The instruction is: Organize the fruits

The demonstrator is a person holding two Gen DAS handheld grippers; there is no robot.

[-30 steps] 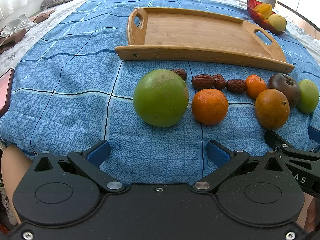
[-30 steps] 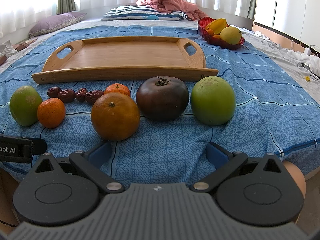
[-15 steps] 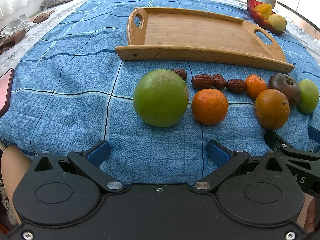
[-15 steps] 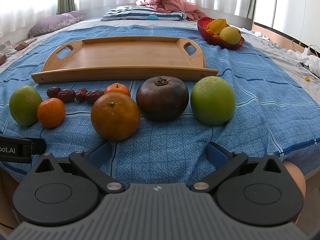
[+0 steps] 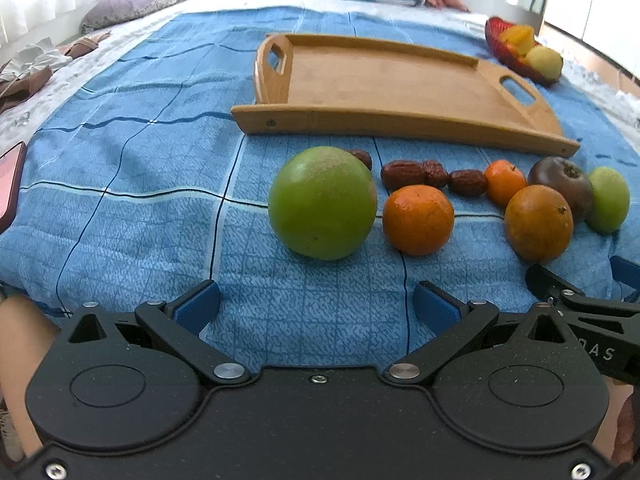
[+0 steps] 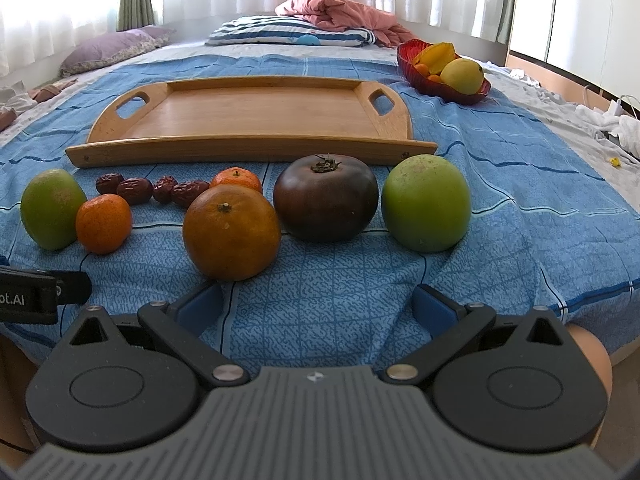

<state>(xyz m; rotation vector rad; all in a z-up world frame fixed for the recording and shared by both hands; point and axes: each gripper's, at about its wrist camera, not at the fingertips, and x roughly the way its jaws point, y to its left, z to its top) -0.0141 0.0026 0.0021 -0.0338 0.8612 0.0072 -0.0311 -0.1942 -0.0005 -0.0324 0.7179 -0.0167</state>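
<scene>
A row of fruit lies on the blue bedspread in front of an empty wooden tray. In the left wrist view: a large green fruit, a small orange, several dried dates, a small tangerine, a big orange, a dark tomato and a second green fruit. In the right wrist view the big orange, dark tomato and green fruit lie nearest. My left gripper and right gripper are open, empty, short of the fruit.
A red bowl of yellow fruit sits behind the tray on the right. Pillows and a pink blanket lie at the bed's far end. A phone lies at the left edge. The bed's edge drops off to the right.
Both grippers have tilted up slightly, so more of the far bed shows. The fruit and tray have not moved, and both grippers stay open.
</scene>
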